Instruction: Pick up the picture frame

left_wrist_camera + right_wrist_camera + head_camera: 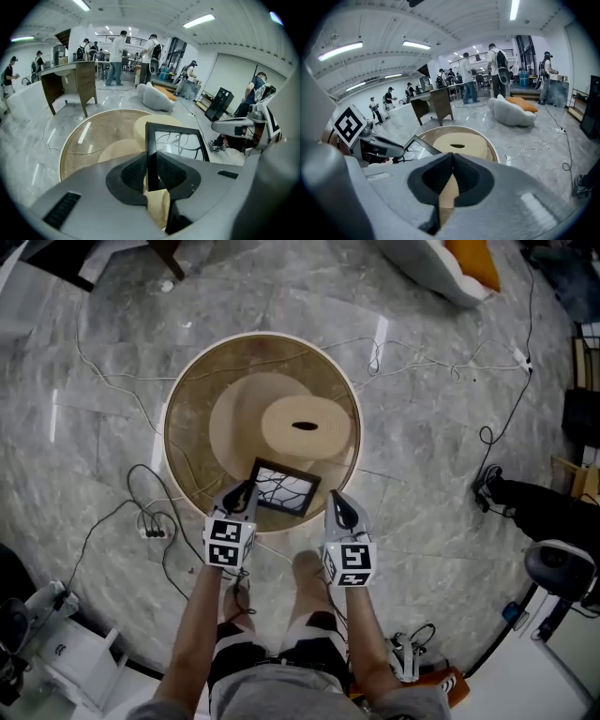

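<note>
No words, numbers, brand names or labels can be read in any of the views. The only sign-like marks are black-and-white square code patterns. One set stands on the faces of the left marker cube (228, 542), which belongs to the left gripper (246, 493). Another set stands on the right marker cube (349, 564) of the right gripper (339, 509). In the right gripper view, one such pattern shows on the left marker cube. These are blocky machine codes, not letters or digits.
</note>
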Motion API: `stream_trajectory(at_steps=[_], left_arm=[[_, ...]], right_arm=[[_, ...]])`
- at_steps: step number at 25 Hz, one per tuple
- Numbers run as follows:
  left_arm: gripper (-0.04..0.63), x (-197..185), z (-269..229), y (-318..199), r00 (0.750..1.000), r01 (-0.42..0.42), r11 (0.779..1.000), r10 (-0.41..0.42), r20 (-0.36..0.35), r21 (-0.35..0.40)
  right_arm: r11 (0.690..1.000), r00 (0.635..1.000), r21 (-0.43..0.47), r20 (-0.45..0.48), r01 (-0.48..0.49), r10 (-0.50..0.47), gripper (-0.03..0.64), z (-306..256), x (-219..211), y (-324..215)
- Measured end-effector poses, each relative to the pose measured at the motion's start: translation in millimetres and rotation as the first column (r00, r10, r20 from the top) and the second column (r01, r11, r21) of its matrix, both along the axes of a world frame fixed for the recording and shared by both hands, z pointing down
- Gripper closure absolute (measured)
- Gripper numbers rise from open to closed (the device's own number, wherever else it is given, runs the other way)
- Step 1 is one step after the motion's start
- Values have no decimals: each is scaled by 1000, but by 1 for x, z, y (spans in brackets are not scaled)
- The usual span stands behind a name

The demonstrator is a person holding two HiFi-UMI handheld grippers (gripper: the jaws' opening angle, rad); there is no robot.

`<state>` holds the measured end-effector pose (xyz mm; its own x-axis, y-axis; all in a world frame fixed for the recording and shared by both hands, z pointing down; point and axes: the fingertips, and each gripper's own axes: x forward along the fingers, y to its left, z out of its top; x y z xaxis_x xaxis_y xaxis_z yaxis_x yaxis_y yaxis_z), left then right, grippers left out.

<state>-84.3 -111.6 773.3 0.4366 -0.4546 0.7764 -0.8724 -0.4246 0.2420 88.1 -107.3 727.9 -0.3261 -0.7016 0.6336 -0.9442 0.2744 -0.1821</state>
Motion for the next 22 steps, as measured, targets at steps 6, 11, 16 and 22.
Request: stream_trajectory(at_steps=[6,11,16,22], left_arm=[[518,-7,-80,-11,1000,22,995,-21,-9,94],[518,-14,-143,-17,999,35,984,-33,-15,174],[518,-21,-203,-11,999,50,970,-44,-30,239],[518,-29,-280,-6,998,55,942,-40,-54,332]], right_arm=[[999,1000,40,2,-17,17,618,-58,-1,-2],[994,1000,100,0,-31,31,618,-111,-2,-6],[986,999,165,2,-39,39,618,-172,-7,-3],[962,998,269,-2,-55,58,618,-254,-11,8]])
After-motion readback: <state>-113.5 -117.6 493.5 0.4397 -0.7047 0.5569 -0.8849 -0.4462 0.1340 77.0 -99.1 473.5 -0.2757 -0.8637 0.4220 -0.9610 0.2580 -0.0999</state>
